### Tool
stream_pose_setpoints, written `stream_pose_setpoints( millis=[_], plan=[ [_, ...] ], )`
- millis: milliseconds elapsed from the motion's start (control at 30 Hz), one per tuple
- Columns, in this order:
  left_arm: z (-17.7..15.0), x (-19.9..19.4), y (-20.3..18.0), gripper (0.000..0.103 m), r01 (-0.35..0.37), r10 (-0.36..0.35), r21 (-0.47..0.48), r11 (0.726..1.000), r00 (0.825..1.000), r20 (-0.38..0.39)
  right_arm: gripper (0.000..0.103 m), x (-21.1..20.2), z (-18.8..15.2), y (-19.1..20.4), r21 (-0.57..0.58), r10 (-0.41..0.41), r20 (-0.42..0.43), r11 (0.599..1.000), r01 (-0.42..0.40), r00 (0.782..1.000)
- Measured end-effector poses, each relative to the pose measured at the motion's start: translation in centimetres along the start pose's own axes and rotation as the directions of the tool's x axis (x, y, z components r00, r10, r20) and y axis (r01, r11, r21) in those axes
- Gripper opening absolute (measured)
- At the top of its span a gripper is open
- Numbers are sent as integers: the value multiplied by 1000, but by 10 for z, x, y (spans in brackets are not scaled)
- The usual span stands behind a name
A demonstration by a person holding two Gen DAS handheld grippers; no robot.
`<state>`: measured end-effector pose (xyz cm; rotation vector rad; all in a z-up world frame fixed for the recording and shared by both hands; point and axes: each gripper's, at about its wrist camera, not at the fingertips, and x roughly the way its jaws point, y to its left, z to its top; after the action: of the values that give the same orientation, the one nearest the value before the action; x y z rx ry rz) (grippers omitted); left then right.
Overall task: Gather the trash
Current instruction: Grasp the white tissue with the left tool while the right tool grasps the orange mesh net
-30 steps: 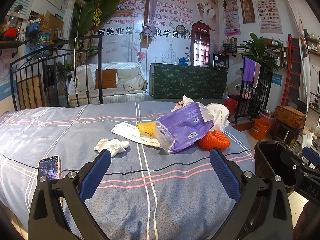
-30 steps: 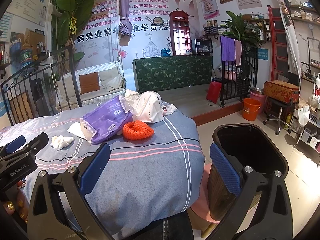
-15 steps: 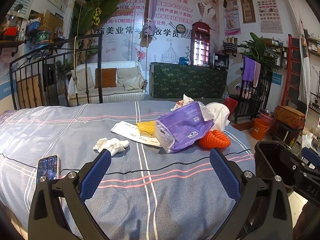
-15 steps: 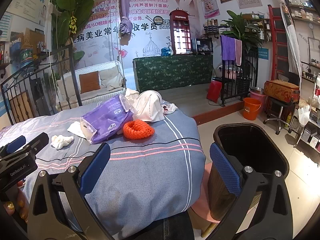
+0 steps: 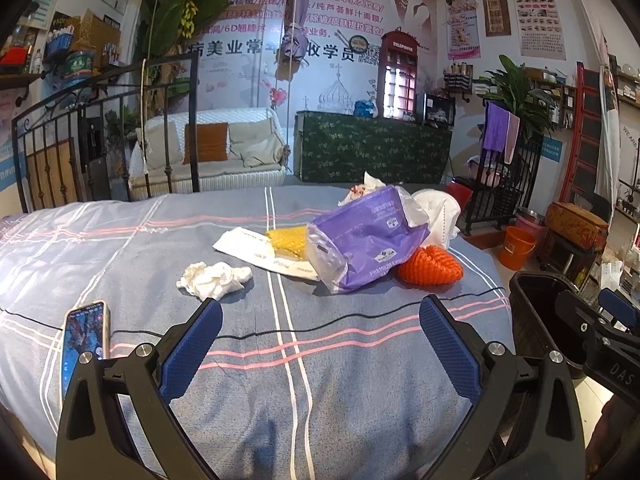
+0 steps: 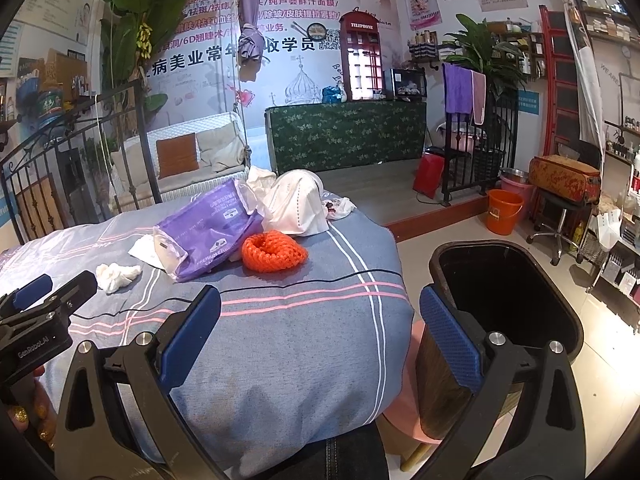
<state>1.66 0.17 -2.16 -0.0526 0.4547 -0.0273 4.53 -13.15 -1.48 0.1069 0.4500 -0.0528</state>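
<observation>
Trash lies on the striped bed: a crumpled white tissue (image 5: 214, 279) (image 6: 117, 275), a purple plastic pack (image 5: 366, 240) (image 6: 208, 232), an orange foam net (image 5: 430, 266) (image 6: 274, 256), a yellow net (image 5: 286, 242), a flat white wrapper (image 5: 256, 246) and a white face mask (image 5: 438, 212) (image 6: 296, 208). A black trash bin (image 6: 508, 304) (image 5: 538, 320) stands on the floor right of the bed. My left gripper (image 5: 320, 344) is open and empty above the bed, short of the trash. My right gripper (image 6: 320, 340) is open and empty above the bed corner beside the bin.
A phone (image 5: 84, 340) lies on the bed at the left with a black cable (image 5: 360, 320) running across. A metal headboard (image 5: 100, 140) stands at the far left. An orange bucket (image 6: 504, 216) and a stool (image 6: 560, 216) stand on the floor to the right.
</observation>
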Motion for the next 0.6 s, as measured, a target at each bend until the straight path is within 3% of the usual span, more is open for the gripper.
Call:
stream_pose_setpoints(
  millis=[233,433,600],
  plan=[
    [-10,27,15,97,20,-21,-8,1000,992,-126,98,34,-7,8,-60,15,-82,998,-20,997],
    [1,48,37,97,3,10,80,997,988,-157,98,70,1,17,-92,86,-177,990,-103,980],
    [19,81,63,97,-25,51,132,991,978,-201,98,96,18,22,-82,137,-193,985,-155,972]
  ],
)
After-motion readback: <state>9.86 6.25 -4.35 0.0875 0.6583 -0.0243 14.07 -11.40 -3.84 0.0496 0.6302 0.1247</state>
